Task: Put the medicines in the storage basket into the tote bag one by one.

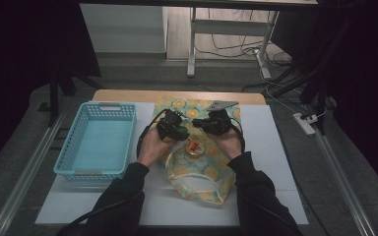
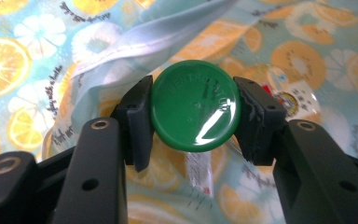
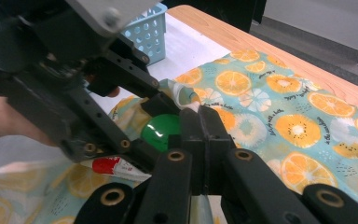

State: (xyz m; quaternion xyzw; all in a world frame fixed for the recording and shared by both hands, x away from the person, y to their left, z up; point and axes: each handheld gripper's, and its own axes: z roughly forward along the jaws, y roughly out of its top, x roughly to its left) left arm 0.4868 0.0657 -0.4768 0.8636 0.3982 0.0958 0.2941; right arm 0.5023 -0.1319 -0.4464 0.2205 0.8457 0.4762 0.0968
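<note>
A wooden table [image 1: 128, 94] carries a white mat [image 1: 270, 162] that covers most of its top, leaving a strip of bare wood along the far edge. On the mat lies an orange-print cloth bag [image 1: 202, 177], spread from the far edge toward the person, and to its left stands an empty light-blue basket [image 1: 98, 140], well apart from the hands. Beyond the table are a grey floor, the legs of another desk [image 1: 192, 49], loose cables and a power strip [image 1: 305, 123] at the right; dark curtains close both sides. The mat is bare to the right of the bag and along the near edge, so open room lies there. The left claw [image 2: 193, 112] is clamped on a green-capped bottle [image 2: 195, 112], its pads pressing on either side of the round cap, held just above the bag's pale lining at the opening. The right claw [image 3: 199, 121] is clenched tight, its jaws pinching the white hem of the bag's mouth right beside the green cap. In the high view both claws crowd together over the bag, and the bottle's body is mostly hidden beneath them; only a bit of its red-and-white label shows. The printing on the cap is too blurred to read.
</note>
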